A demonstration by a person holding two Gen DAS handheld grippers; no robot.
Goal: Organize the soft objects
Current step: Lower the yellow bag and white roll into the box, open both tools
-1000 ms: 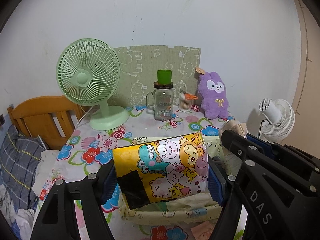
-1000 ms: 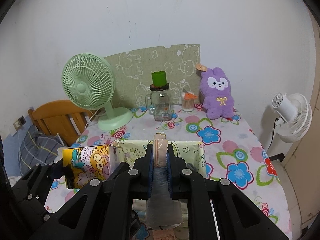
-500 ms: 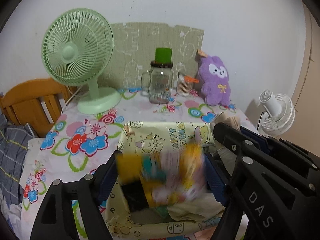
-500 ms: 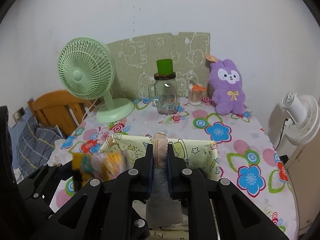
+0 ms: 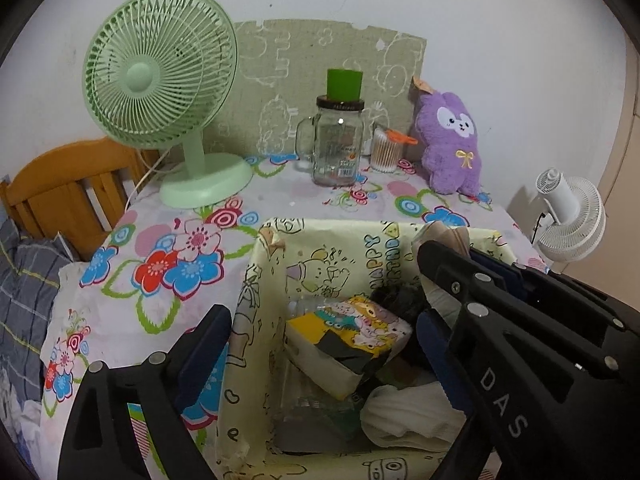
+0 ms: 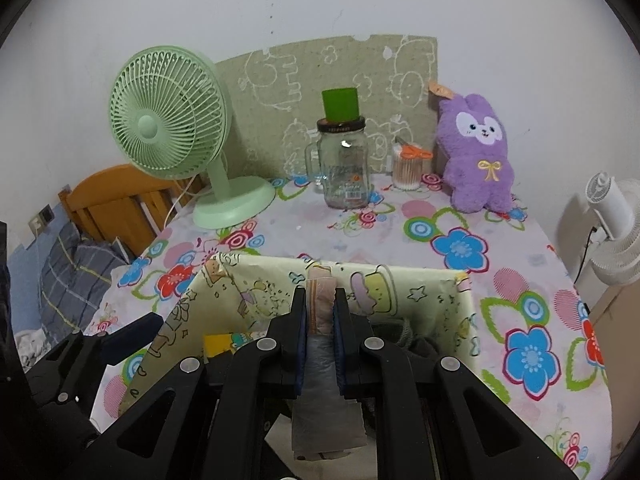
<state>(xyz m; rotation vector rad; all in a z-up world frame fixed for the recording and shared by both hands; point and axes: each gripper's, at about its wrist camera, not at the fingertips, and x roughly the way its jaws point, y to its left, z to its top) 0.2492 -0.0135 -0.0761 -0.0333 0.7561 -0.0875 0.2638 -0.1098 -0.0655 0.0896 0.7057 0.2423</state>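
A pale yellow cartoon-print storage box stands at the front of the table. A yellow cartoon-print pack lies inside it on white cloth and dark items. My left gripper is open and empty, its jaws straddling the box's left wall. My right gripper is shut on a folded pinkish-grey soft pack above the box. A purple plush rabbit sits at the back right.
On the flowered tablecloth stand a green desk fan, a glass jar mug with green cap and a cotton swab cup. A white fan stands right, a wooden chair left.
My left gripper opened and let go of the yellow cartoon pack, which dropped into the box. Both grippers moved forward and lower over the box. The right stays shut.
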